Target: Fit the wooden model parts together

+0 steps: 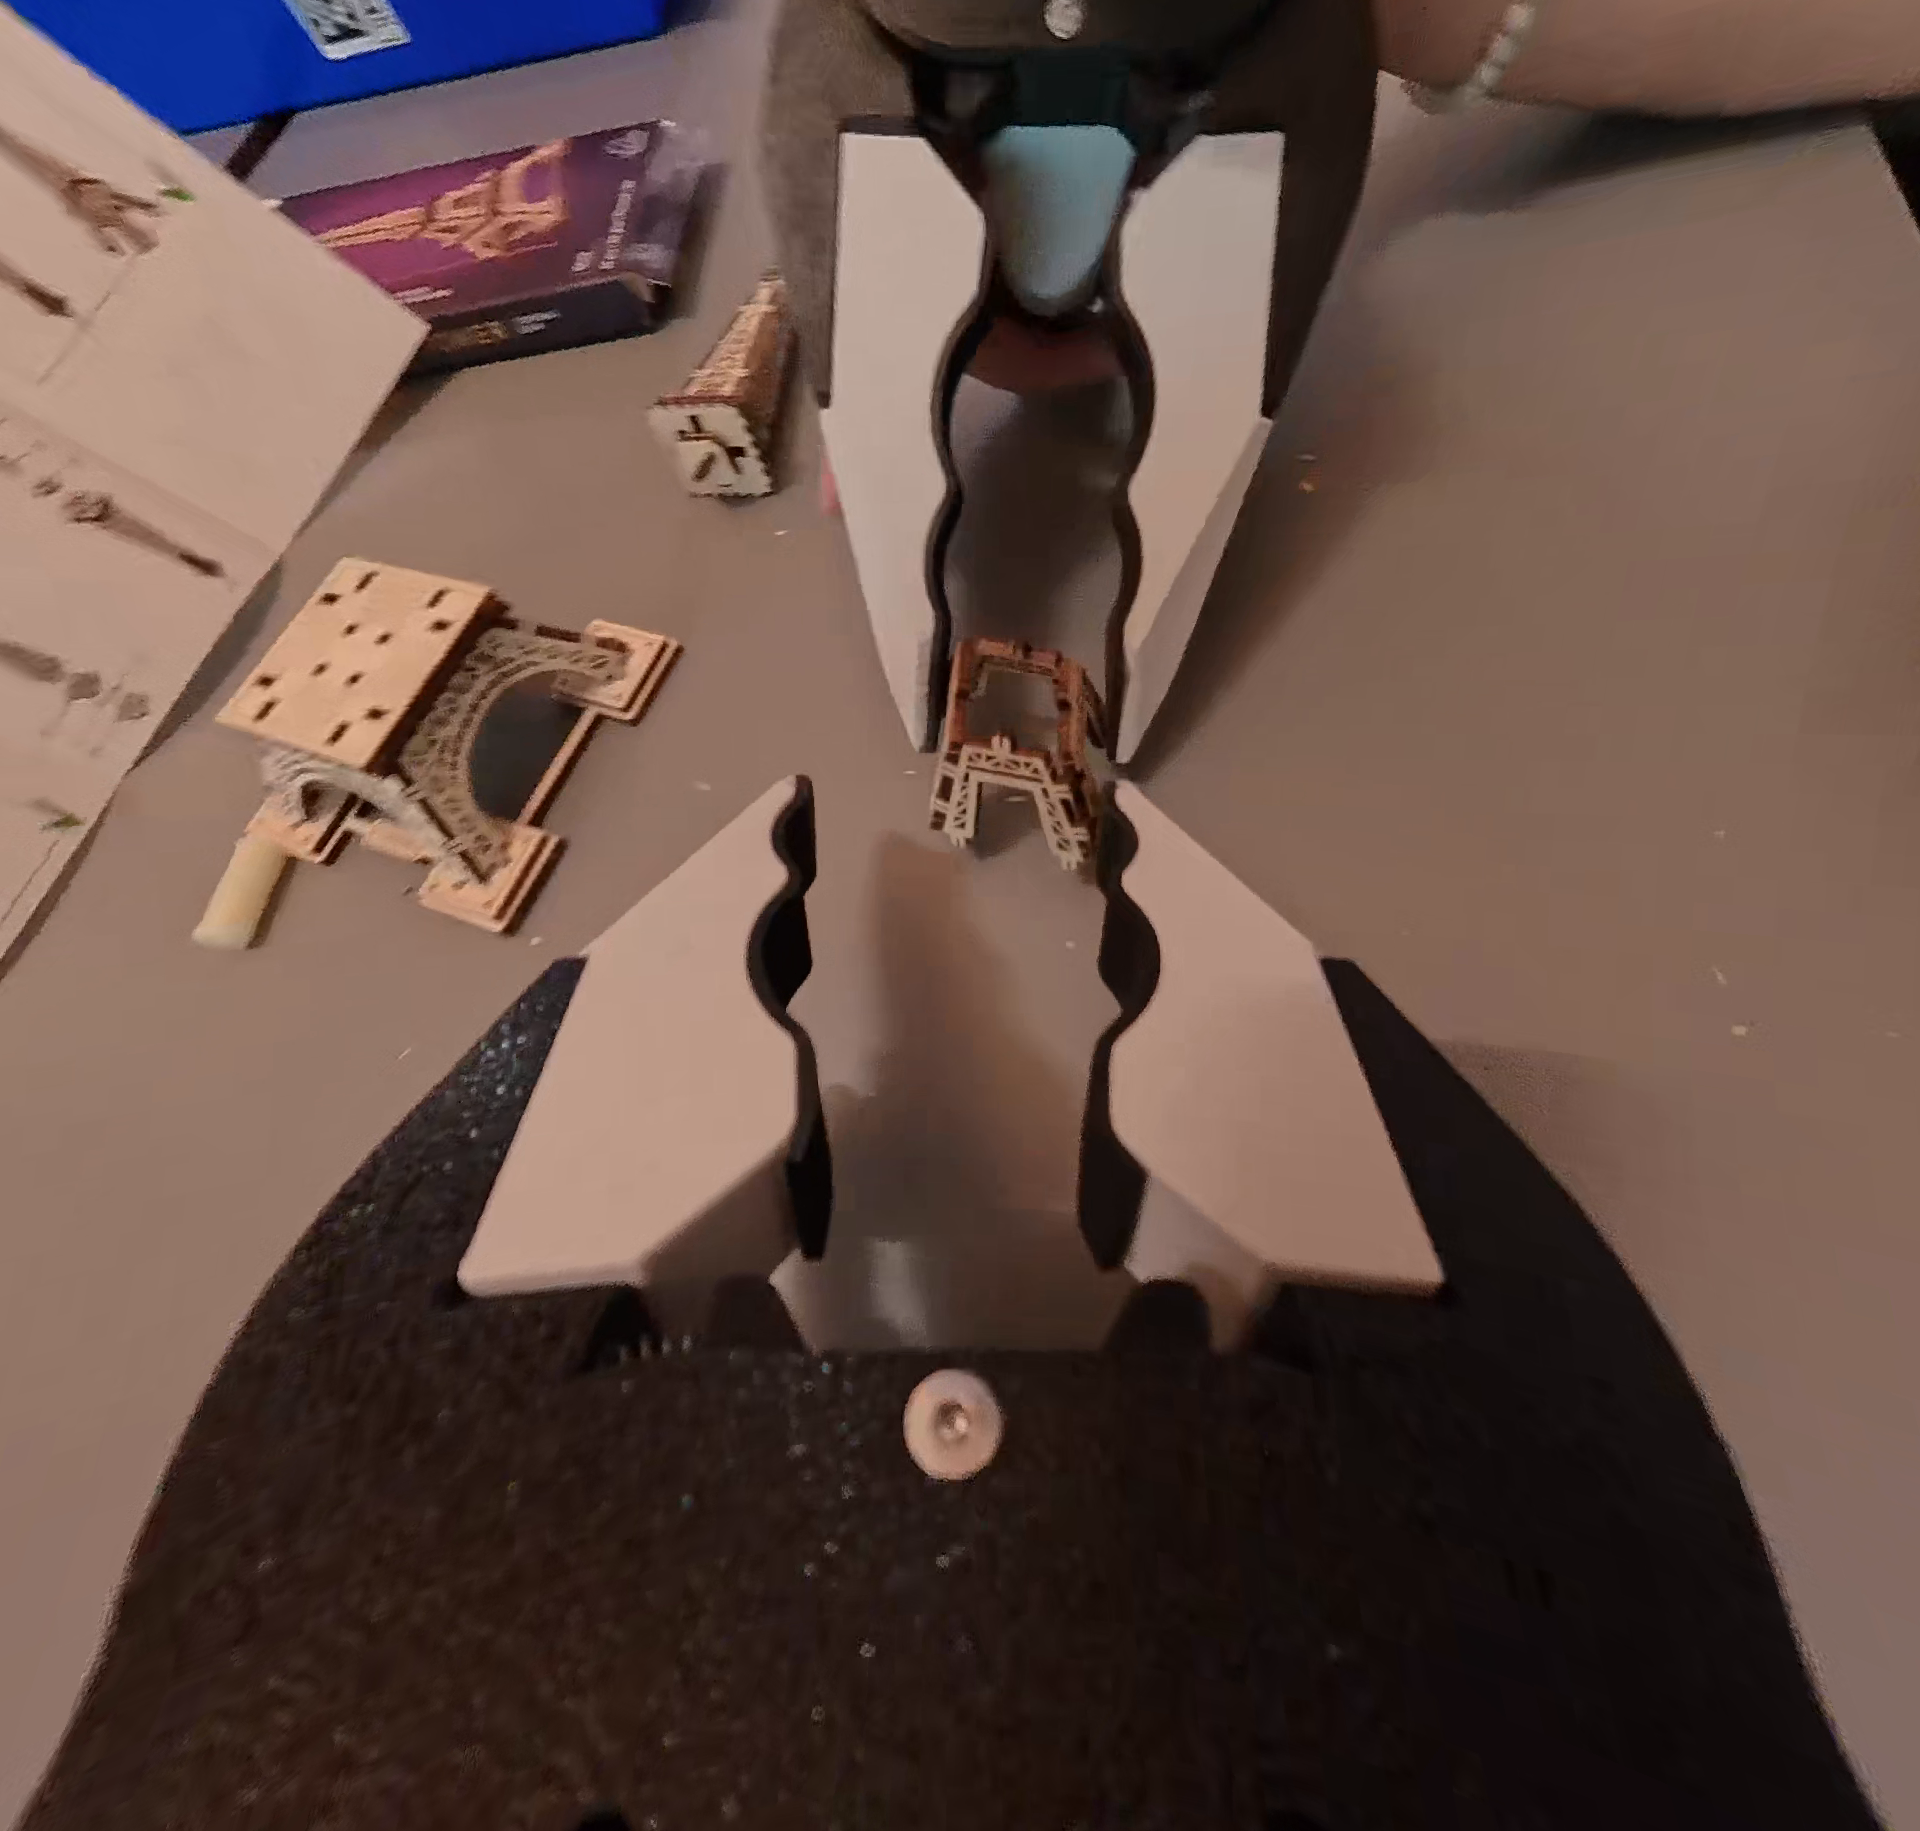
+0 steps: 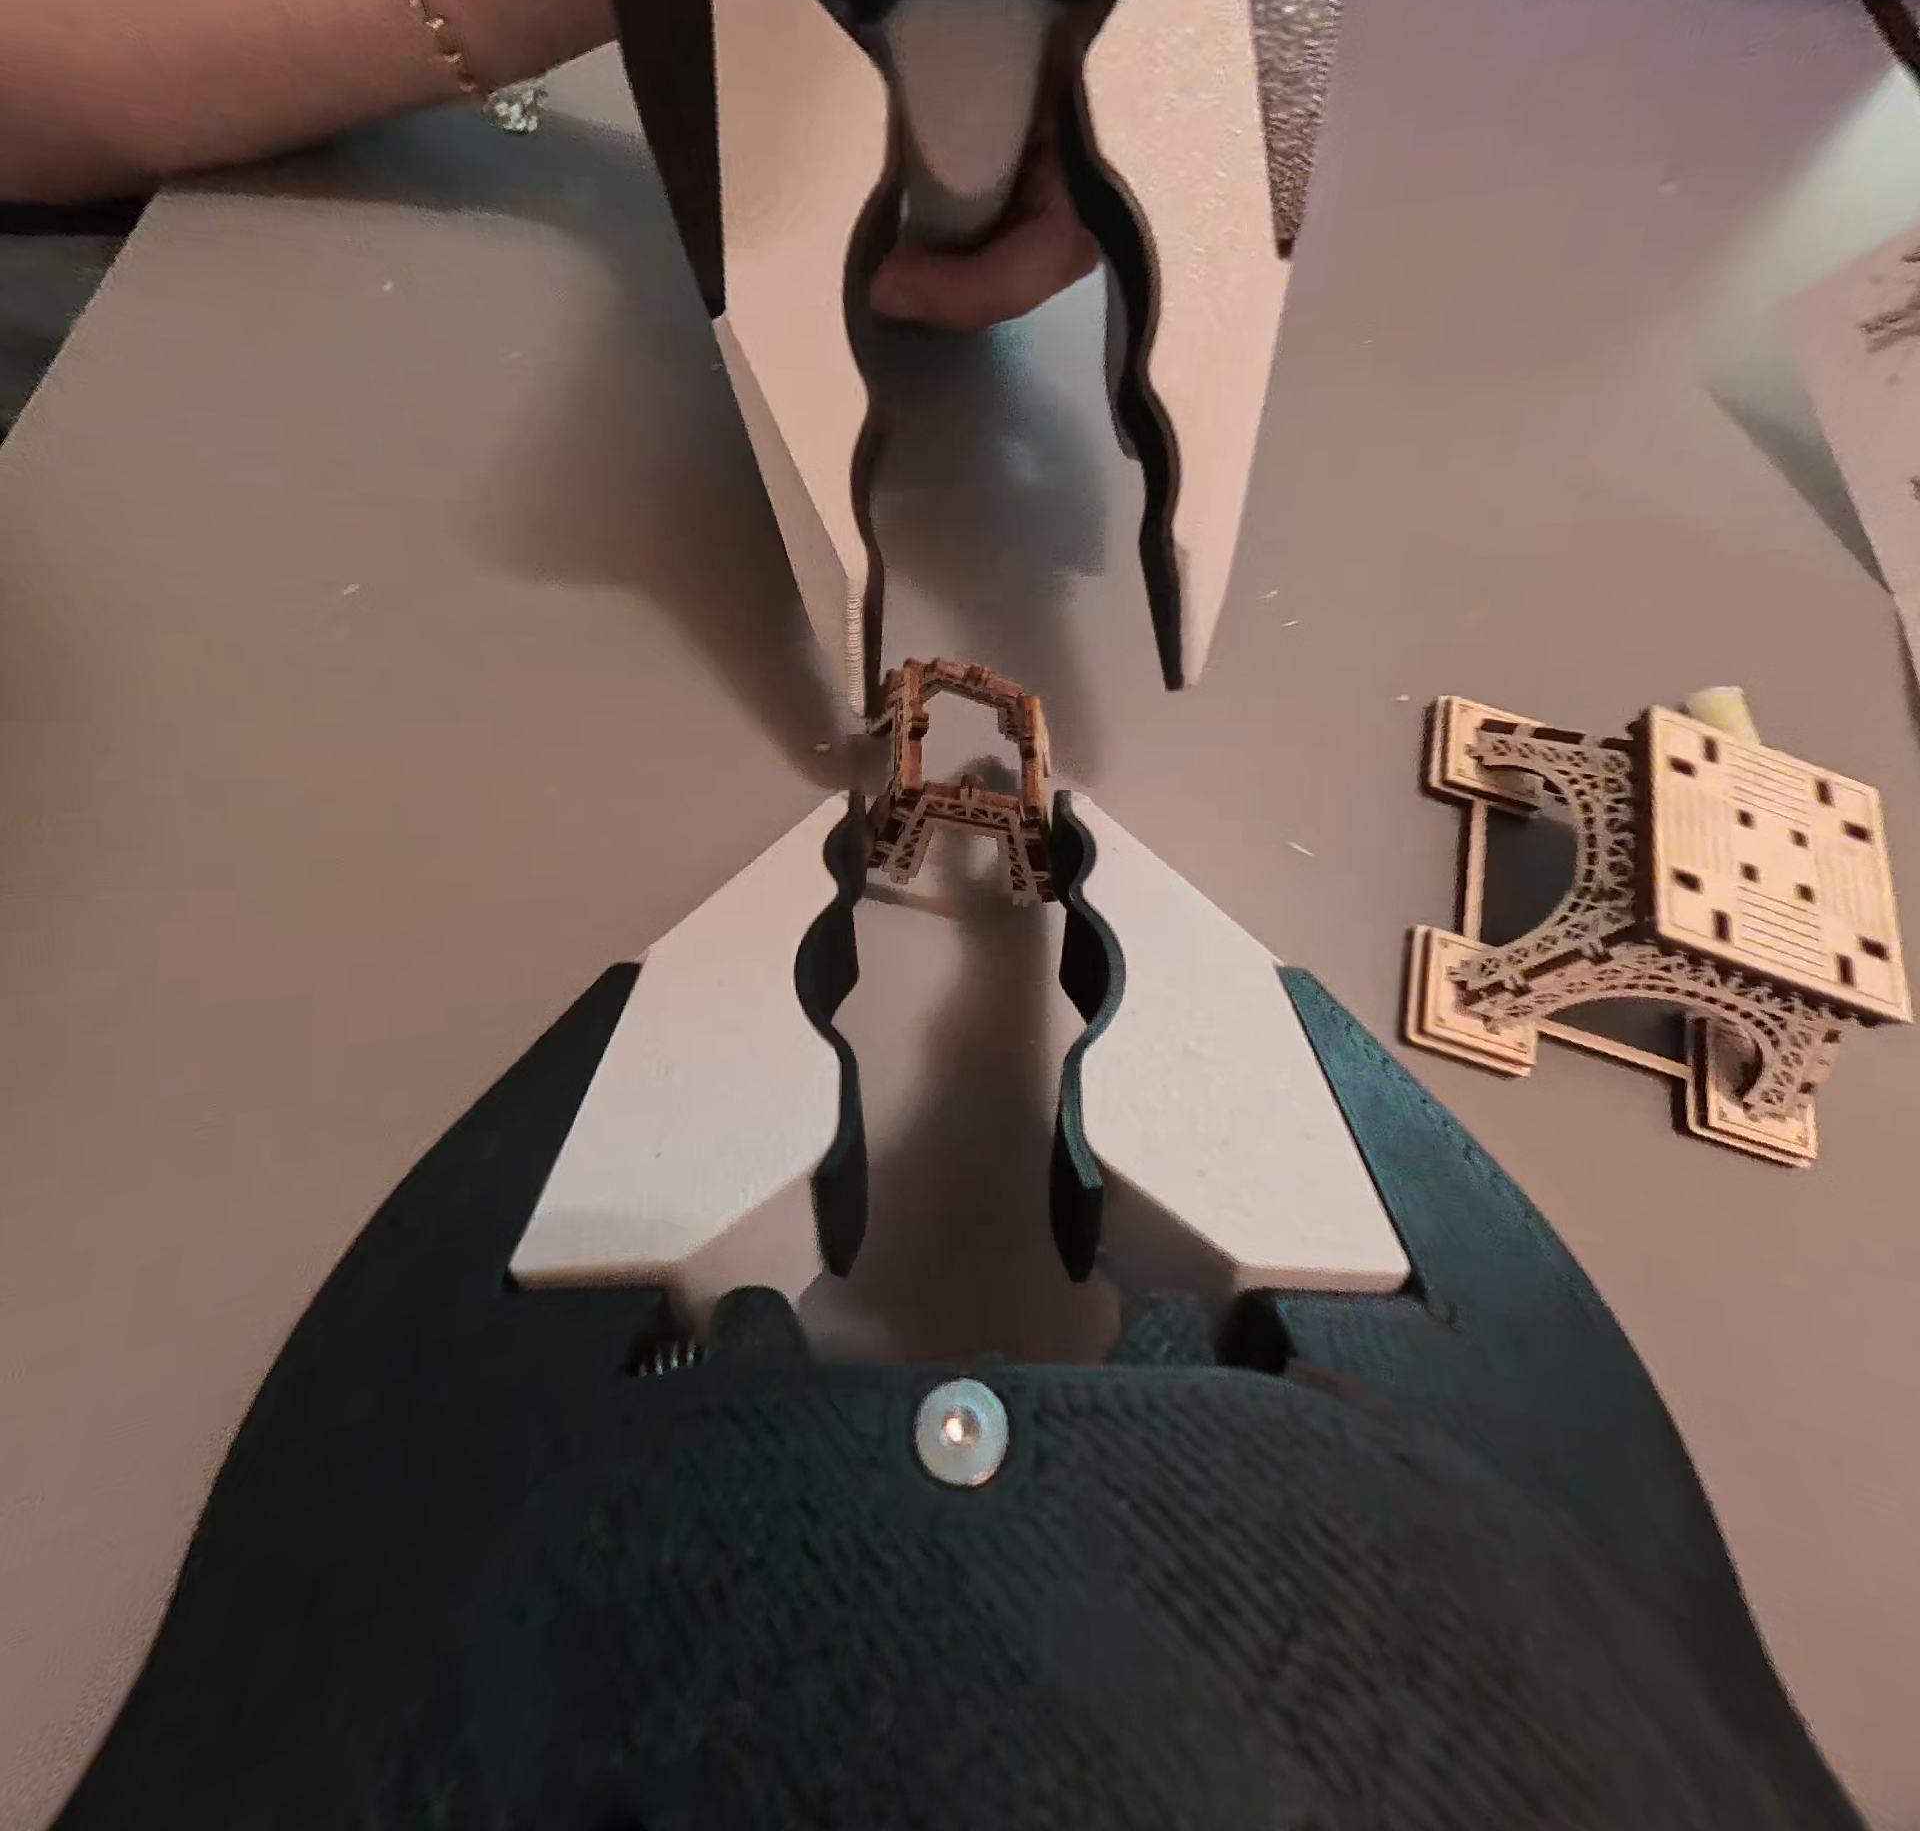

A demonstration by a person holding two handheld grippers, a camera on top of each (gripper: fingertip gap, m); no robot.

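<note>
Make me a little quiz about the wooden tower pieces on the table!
1. True or false: the left tool is gripping the arched tower base.
2. What colour is the kit box behind the tapered tower top? A red, B purple, C green.
3. Which tool has its fingertips hugging the sides of the small tower section?

Key: 1 false, its fingers are spread and the base sits off to the side. 2 B. 3 the right tool.
</note>
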